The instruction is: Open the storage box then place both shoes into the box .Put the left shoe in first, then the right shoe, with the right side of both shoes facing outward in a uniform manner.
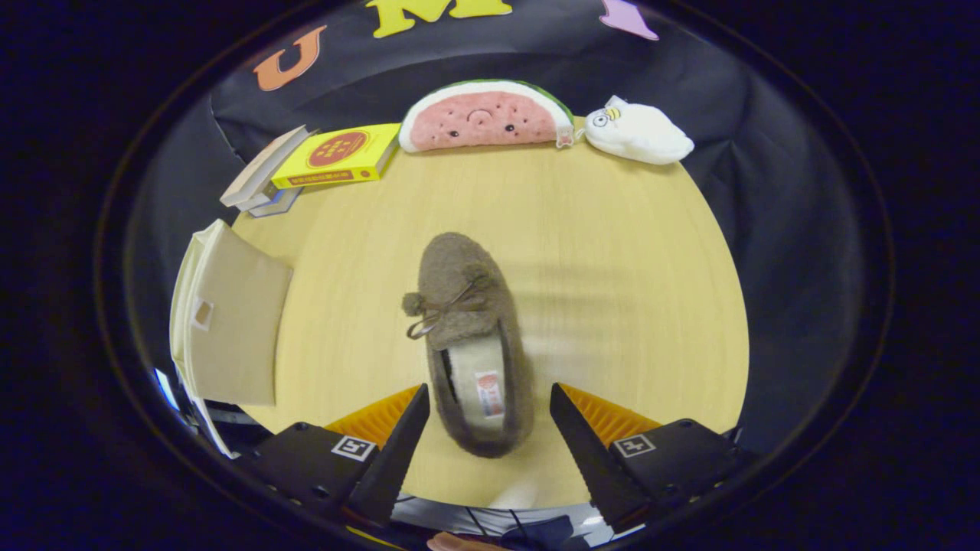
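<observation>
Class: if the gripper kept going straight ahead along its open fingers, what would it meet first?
Probably the brown shoe: its heel already lies between the open fingers of the gripper, toe pointing away. Height above the table is unclear, so it might pass over.

Books [321, 161], watermelon plush [484, 116], white plush [641, 134]

This is a staged recording booth dressed up as a home corner: a pale wood table [612, 252] stands against a draped black cloth wall [735, 176] rather than a real room. Household props line its far edge (a watermelon-slice plush [484, 116], a white plush toy [641, 135], a stack of books [306, 164]), and a hand-held gripper [488, 413] with fiducial tags hangs spread wide over it.
</observation>
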`<state>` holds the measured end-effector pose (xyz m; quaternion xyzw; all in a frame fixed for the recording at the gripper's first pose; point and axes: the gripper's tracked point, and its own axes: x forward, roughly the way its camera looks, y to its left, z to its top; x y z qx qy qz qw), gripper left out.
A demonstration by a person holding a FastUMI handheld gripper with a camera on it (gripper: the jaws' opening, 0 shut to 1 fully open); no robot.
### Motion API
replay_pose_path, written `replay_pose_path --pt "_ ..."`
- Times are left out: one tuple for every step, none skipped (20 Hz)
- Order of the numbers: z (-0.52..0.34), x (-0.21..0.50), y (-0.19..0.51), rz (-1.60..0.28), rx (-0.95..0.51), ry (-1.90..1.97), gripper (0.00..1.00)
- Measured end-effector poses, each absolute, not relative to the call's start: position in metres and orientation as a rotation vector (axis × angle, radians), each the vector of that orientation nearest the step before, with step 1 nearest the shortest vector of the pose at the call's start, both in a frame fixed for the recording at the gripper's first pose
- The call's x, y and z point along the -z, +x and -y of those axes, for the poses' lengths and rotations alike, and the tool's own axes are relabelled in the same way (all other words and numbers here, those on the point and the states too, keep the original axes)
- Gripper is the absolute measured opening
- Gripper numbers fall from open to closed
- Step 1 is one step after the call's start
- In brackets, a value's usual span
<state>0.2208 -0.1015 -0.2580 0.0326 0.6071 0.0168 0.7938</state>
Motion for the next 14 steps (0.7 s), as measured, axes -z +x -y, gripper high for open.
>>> replay_pose_path --pt "0.111 0.262 0.223 -1.307 -0.019 0.061 0.96" --pt "0.118 0.267 0.228 -1.299 -0.002 0.055 0.96" --pt "0.124 0.271 0.231 -1.301 0.015 0.068 0.94" --pt "0.124 0.278 0.231 -1.318 0.019 0.080 0.94" --pt "0.124 0.283 0.230 -1.331 0.014 0.076 0.93" --pt "0.125 0.288 0.231 -1.338 0.011 0.063 0.92" --pt "0.127 0.292 0.234 -1.338 0.021 0.038 0.88" --pt "0.131 0.295 0.238 -1.332 0.037 0.011 0.87" --pt "0.134 0.297 0.242 -1.328 0.048 -0.013 0.86" --pt "0.133 0.298 0.243 -1.329 0.042 -0.024 0.86" --pt "0.132 0.299 0.243 -1.334 0.038 -0.041 0.87" --pt "0.131 0.302 0.244 -1.338 0.028 -0.047 0.87" --pt "0.129 0.304 0.245 -1.341 0.019 -0.044 0.84" --pt "0.127 0.307 0.245 -1.347 0.010 -0.046 0.77"
